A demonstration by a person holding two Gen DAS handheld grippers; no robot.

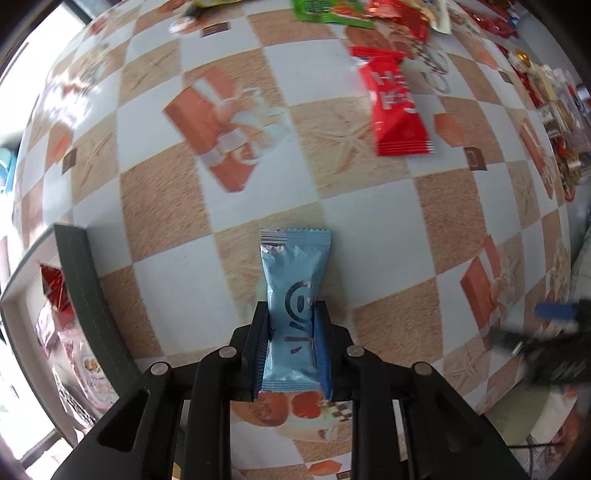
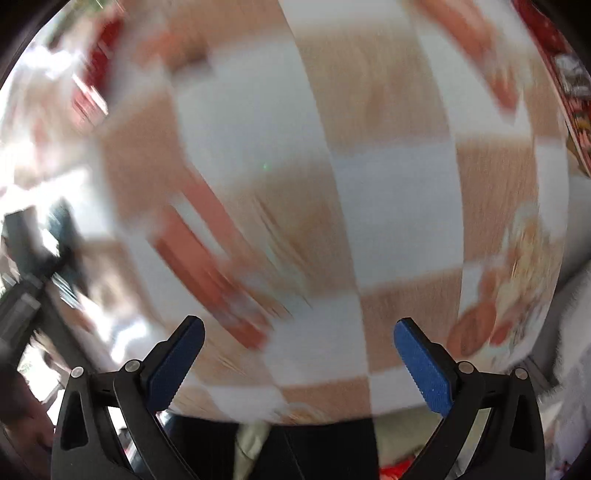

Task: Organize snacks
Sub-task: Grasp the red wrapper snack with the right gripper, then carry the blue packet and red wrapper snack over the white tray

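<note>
My left gripper (image 1: 291, 308) is shut on a light blue snack packet (image 1: 293, 295), which sticks out forward over the checkered tablecloth (image 1: 369, 236). A red snack packet (image 1: 397, 107) lies on the cloth at the upper right. More snack packets (image 1: 332, 11) lie along the far edge. My right gripper (image 2: 297, 328) is open and empty above the same cloth (image 2: 399, 192); that view is heavily blurred. The right gripper also shows blurred at the right edge of the left wrist view (image 1: 554, 332).
A dark green box (image 1: 85, 291) holding red and pink snack bags stands at the left of the left wrist view. Several small items (image 1: 554, 110) crowd the table's right edge. In the right wrist view a red package (image 2: 569, 92) lies at the far right.
</note>
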